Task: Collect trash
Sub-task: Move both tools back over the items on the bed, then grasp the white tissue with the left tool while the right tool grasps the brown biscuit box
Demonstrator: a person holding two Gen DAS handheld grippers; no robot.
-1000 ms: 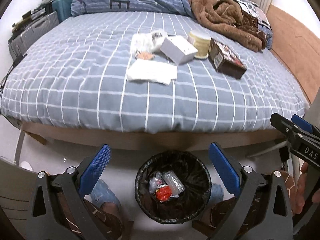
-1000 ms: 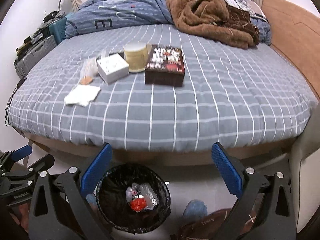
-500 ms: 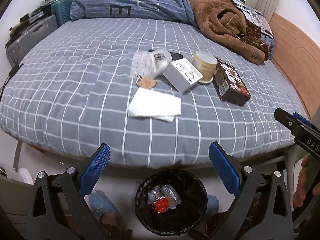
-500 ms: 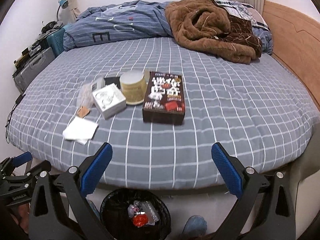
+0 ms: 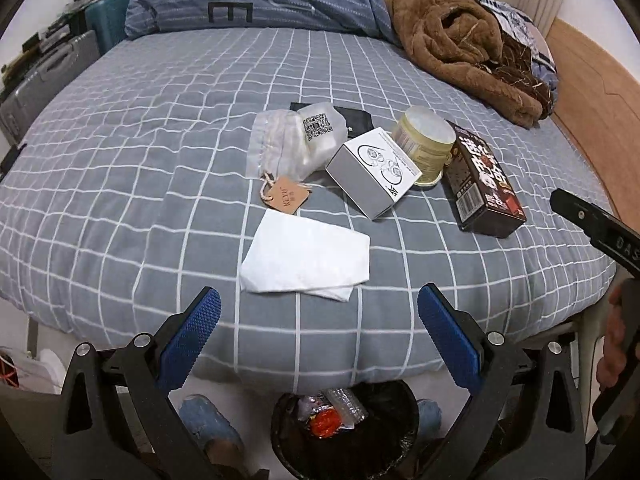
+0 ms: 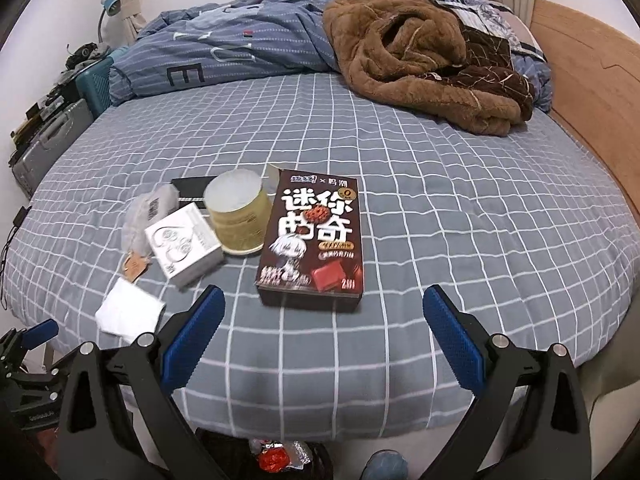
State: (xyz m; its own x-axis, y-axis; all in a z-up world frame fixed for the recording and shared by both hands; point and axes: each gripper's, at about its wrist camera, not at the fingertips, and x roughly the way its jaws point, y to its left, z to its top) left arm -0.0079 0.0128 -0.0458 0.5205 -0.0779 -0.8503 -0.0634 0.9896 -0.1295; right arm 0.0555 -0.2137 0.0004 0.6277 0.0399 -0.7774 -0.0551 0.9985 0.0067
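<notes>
Both tongs hang over the foot of the bed [image 5: 120, 168], a broad mattress under a soft grey cover ruled with white grid lines. The left tongs [image 5: 318, 334] are spread wide and empty, their blue ribbed pads [image 5: 190, 338] framing a crumpled white tissue [image 5: 306, 258], a flat, floppy rectangle lying just ahead of them near the bed's edge. Beyond it sits a small tan cardboard tag [image 5: 286, 194] on a loop of string, touching a crinkly clear plastic bag [image 5: 296, 144] with a printed code square. Just to the right, a white box [image 5: 374, 170], matte and blocky with a line drawing on its lid, leans against a squat cream tub [image 5: 424, 144] with a pale round lid. A dark brown snack box [image 5: 484, 184] with glossy print lies flat beside the tub. Over in the right wrist view, the right tongs [image 6: 322, 330] are equally wide apart and holding nothing (that same snack box [image 6: 312, 240] lies straight ahead of them, lettering up). The black bin [image 5: 348, 440], round and lined with a shiny dark bag, stands on the floor right below the bed's edge, with a red wrapper and some crumpled foil inside. At the far end of the bed, a fuzzy brown blanket [image 6: 420, 52] is heaped next to a rumpled blue striped duvet [image 6: 240, 40]. A hand [image 5: 614, 344] grips the other tool's handle at the right edge of the left wrist view.
</notes>
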